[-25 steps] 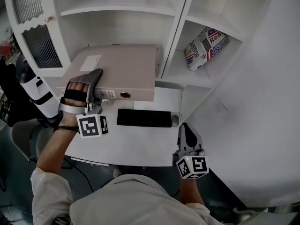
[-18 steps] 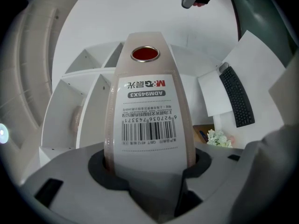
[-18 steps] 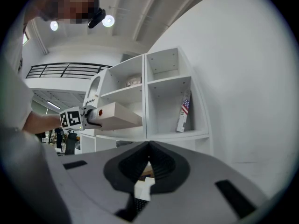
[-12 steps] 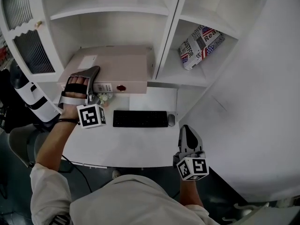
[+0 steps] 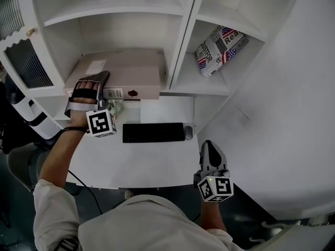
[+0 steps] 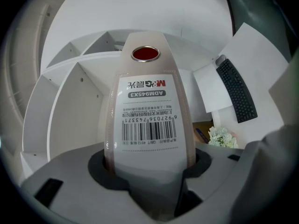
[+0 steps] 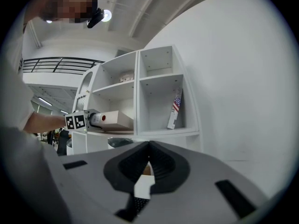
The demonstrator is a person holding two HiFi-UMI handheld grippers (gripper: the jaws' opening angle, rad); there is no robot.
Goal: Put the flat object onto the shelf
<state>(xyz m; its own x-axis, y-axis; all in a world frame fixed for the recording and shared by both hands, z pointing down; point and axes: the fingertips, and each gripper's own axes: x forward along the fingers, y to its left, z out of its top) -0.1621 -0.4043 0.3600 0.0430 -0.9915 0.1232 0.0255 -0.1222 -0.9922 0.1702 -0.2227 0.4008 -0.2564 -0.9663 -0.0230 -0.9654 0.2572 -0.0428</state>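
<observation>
Left tongs (image 5: pixel 98 92): mine, clamped on the label end of the beige binder's (image 5: pixel 128 69) spine.
Binder: lies flat in the lower left bay of the white shelf (image 5: pixel 177 61), farther in than a second ago, with less overhang and its spine toward the near side.
Right tongs (image 5: pixel 209 149): jaws together, empty, near right, unmoved.
Near the shelf: keyboard (image 5: pixel 153 132) on desk (image 5: pixel 146 163).

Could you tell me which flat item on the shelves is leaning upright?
The flag-printed magazine in the right compartment; the binder lies flat.
</observation>
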